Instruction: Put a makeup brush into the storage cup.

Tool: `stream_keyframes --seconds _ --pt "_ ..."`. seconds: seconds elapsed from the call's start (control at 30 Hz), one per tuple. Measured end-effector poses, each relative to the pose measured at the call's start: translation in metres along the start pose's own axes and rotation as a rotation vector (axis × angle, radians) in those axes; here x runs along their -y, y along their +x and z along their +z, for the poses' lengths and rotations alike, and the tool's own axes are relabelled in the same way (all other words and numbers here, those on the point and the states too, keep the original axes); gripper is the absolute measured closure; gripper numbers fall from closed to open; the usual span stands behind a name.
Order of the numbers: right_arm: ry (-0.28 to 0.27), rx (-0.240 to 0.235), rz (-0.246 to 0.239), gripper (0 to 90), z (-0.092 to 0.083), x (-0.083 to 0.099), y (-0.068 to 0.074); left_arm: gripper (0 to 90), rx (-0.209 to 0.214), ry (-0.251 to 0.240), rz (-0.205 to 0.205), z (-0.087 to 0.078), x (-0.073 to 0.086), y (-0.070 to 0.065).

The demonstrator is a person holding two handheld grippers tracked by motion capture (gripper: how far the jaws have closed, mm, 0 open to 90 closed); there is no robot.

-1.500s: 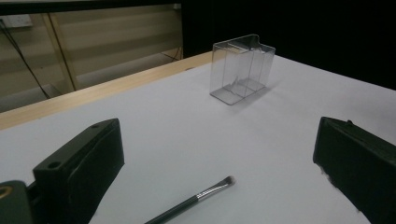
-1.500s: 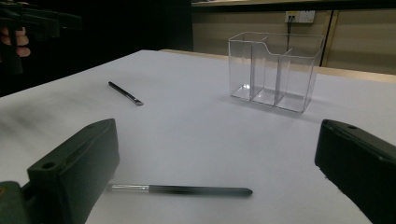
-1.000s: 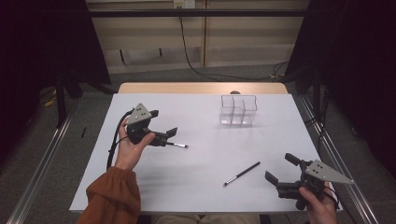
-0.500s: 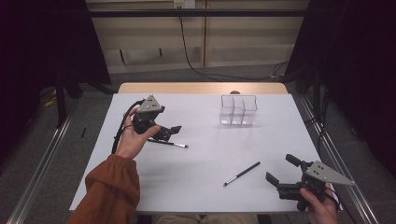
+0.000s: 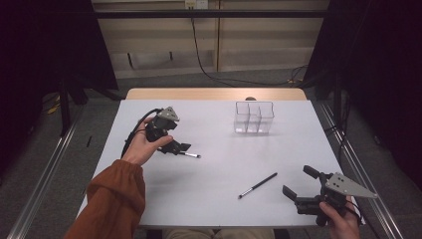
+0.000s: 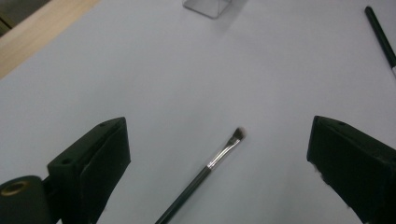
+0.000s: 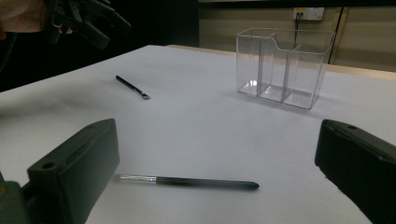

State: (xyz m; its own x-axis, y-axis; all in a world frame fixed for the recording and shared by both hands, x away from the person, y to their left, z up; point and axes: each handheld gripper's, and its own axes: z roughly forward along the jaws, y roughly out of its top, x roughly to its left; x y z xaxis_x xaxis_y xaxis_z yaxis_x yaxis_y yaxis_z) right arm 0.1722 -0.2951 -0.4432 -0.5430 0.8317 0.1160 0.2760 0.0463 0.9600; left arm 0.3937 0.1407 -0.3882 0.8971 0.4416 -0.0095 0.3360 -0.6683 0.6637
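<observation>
A short black makeup brush (image 5: 191, 155) with a silver ferrule lies on the white table (image 5: 214, 164), left of centre. My left gripper (image 5: 179, 148) hovers over its handle end, tilted down and open. In the left gripper view the brush (image 6: 205, 179) lies on the table between the spread jaws of that gripper (image 6: 218, 131), untouched. A longer black brush (image 5: 257, 185) lies nearer the front right. My right gripper (image 5: 298, 182) is low at the front right corner, open and empty. In the right gripper view this brush (image 7: 187, 181) lies crosswise ahead of the open gripper (image 7: 219, 133).
A clear plastic organizer (image 5: 254, 118) with three compartments stands empty at the back of the table, right of centre, seen also as the organizer (image 7: 282, 67) beyond the right gripper. The table's wooden far edge (image 5: 214, 93) lies behind it. A black cable trails from the left gripper.
My left hand has moved forward and to the right and tipped the gripper down over the short brush. The right gripper and both brushes have stayed in place.
</observation>
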Motion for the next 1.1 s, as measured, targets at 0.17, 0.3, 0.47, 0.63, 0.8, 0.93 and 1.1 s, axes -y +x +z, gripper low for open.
stream_keyframes --seconds 0.17,0.3,0.47,0.63,0.8,0.93,1.1 --pt "0.001 -0.007 -0.007 0.0 0.0 0.0 0.0 6.0 0.035 0.094 0.022 0.01 0.003 0.006" --pt "0.004 -0.006 -0.007 0.0 0.0 0.0 0.0 6.0 0.035 0.142 0.048 0.016 0.005 0.005" --pt "0.003 -0.01 -0.004 0.0 0.0 0.0 0.0 7.3 0.066 0.24 0.045 0.027 0.009 0.008" --pt "0.006 -0.011 -0.01 0.0 0.0 0.001 0.0 6.9 0.073 0.279 0.07 0.033 0.012 0.01" --pt "0.008 -0.01 -0.008 0.0 -0.001 0.001 0.001 8.0 0.079 0.31 0.098 0.038 0.012 0.008" --pt "0.01 -0.01 -0.01 0.0 -0.001 0.001 0.001 14.0 0.085 0.335 0.122 0.04 0.013 0.008" --pt "0.008 -0.014 -0.01 0.0 -0.001 0.001 0.001 26.7 0.087 0.396 0.193 0.042 0.012 0.012"
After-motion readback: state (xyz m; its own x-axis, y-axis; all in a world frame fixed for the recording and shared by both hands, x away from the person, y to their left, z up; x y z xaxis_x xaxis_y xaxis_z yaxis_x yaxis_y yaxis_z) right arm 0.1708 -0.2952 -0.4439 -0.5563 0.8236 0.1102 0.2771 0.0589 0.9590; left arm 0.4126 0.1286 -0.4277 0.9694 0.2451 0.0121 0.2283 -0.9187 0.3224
